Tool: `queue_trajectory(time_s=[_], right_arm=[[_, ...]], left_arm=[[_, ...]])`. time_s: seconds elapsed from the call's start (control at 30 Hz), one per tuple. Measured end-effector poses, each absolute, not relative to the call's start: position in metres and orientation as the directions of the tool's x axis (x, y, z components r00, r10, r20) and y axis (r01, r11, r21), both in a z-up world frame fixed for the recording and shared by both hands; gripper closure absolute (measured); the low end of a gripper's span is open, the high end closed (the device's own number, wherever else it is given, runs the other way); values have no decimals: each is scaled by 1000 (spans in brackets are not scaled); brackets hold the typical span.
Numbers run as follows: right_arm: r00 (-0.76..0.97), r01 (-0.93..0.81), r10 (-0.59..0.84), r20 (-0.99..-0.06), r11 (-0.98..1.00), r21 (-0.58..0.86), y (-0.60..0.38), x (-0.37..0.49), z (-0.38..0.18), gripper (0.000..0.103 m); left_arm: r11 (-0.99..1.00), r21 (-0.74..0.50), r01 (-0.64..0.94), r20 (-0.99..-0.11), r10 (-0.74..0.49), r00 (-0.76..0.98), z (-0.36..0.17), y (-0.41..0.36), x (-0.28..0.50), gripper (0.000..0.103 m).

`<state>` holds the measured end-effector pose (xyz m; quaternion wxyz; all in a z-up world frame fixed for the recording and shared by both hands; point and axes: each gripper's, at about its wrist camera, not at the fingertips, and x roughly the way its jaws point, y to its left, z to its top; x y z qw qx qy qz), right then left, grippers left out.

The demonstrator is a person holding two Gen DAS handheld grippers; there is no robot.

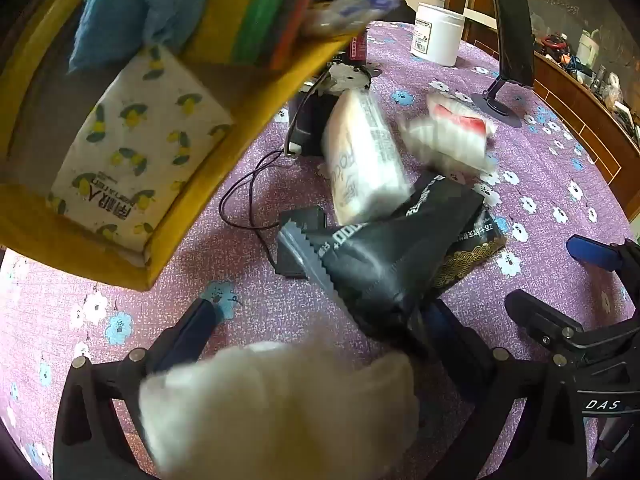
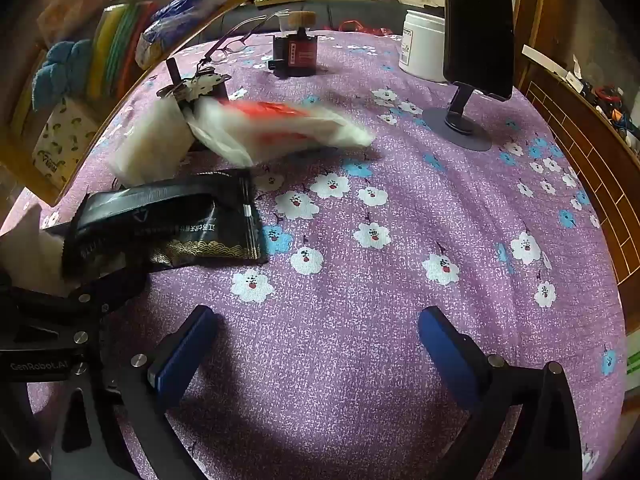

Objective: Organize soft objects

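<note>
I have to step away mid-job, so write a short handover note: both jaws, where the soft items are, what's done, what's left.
Left gripper: jaws wide, a white fluffy thing between them; grip unclear.
Right gripper: open, empty, above bare tablecloth.
Done: lemon-print tissue pack, blue fluffy cloth and coloured cloths already in the yellow box.
Left: black pouches, white tissue pack and red-and-white packet on the table.

Woven purple tablecloth, glossy black foil pouch, fluffy white cloth
</note>
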<state>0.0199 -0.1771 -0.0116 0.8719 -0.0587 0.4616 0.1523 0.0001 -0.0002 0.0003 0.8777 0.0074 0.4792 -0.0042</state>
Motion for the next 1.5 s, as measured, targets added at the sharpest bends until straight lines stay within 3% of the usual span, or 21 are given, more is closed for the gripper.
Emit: queue_trajectory(time_s=[1.5], right_arm=[[527,-320,211,-823,947,38,-178,19,-12,1]], left_arm=[[1000,9,15,-841,-1,541,2,4,-4,0]])
